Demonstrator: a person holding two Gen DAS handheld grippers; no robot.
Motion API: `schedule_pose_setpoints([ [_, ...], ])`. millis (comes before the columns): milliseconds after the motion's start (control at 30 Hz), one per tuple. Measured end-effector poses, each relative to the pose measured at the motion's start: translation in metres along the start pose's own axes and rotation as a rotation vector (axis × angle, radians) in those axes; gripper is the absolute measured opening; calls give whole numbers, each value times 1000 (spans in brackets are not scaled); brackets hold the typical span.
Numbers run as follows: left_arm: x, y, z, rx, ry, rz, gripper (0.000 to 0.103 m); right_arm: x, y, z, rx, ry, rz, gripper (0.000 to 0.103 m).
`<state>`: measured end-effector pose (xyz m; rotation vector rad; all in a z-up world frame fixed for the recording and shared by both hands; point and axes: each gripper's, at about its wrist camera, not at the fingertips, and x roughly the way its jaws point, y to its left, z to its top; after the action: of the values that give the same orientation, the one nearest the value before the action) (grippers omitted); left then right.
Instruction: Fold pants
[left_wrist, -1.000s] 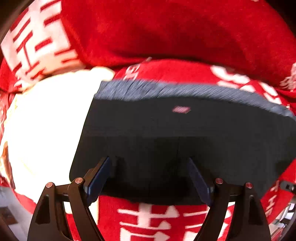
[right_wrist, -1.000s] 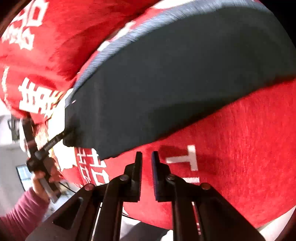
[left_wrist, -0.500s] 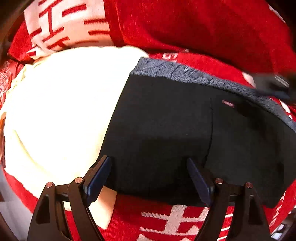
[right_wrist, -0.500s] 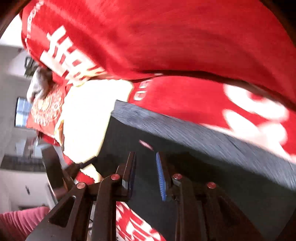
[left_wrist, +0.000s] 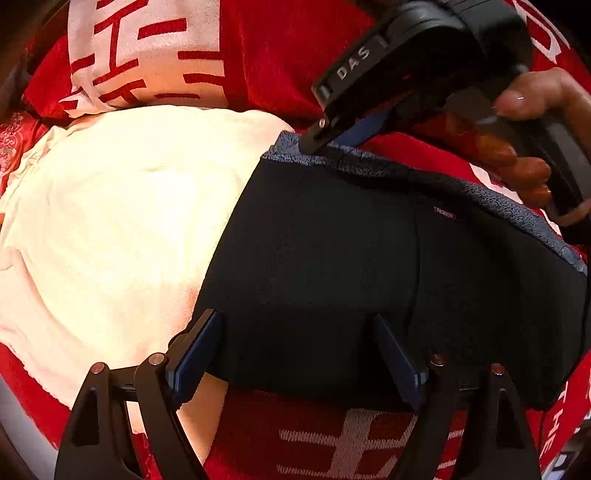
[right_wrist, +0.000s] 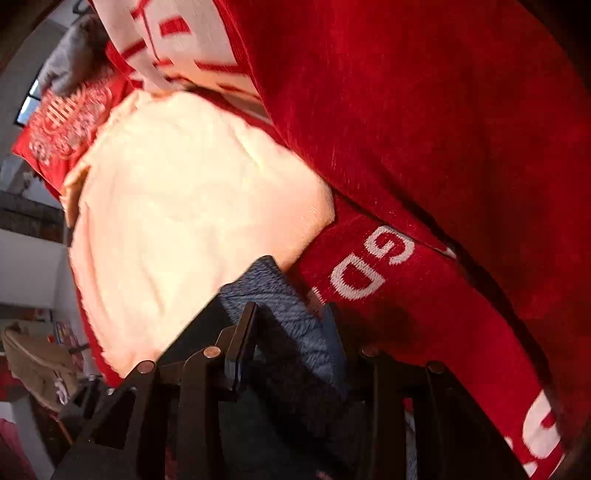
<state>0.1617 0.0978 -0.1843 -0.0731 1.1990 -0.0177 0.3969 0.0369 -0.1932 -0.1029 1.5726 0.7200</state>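
The black pants (left_wrist: 362, 266) with a grey-blue waistband (left_wrist: 424, 173) lie flat on a red blanket. My left gripper (left_wrist: 295, 354) is open, its fingers straddling the near hem of the pants. My right gripper (left_wrist: 328, 140) reaches in from the upper right, its tips at the waistband's far left corner. In the right wrist view the gripper (right_wrist: 291, 332) is open with the waistband corner (right_wrist: 280, 295) between its fingers.
A cream towel (left_wrist: 110, 229) lies left of the pants, also in the right wrist view (right_wrist: 177, 214). The red blanket (left_wrist: 295, 66) with white characters is bunched up behind. A hand (left_wrist: 524, 140) holds the right gripper.
The right gripper swung from the pants' near side to the waistband's far corner and opened around it. The left gripper stayed open at the hem.
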Motion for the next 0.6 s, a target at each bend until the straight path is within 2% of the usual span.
schedule_pose_setpoints([
  [33,1,0,9,0,-1,-4,85,2,-2,0,19,14,18,37],
  [67,2,1,10,1,-1,-7,85,3,-4,0,32,26,40,21],
  [100,2,1,10,0,1,-8,85,2,-4,0,33,37,56,14],
  [167,0,3,11,-8,15,-6,85,-4,1,0,13,39,78,10],
  [267,-5,7,16,-35,24,-4,85,-11,10,4,-2,27,127,9],
  [333,-9,10,16,-51,18,-2,85,-7,11,8,10,12,125,9],
  [367,-7,10,16,-49,24,3,85,-2,11,8,19,8,117,9],
  [433,1,4,14,-16,41,28,85,11,10,5,27,16,35,9],
  [467,2,2,14,1,34,38,88,14,11,3,31,11,21,10],
  [600,2,3,16,6,44,39,88,-12,17,-13,66,-46,-18,17],
])
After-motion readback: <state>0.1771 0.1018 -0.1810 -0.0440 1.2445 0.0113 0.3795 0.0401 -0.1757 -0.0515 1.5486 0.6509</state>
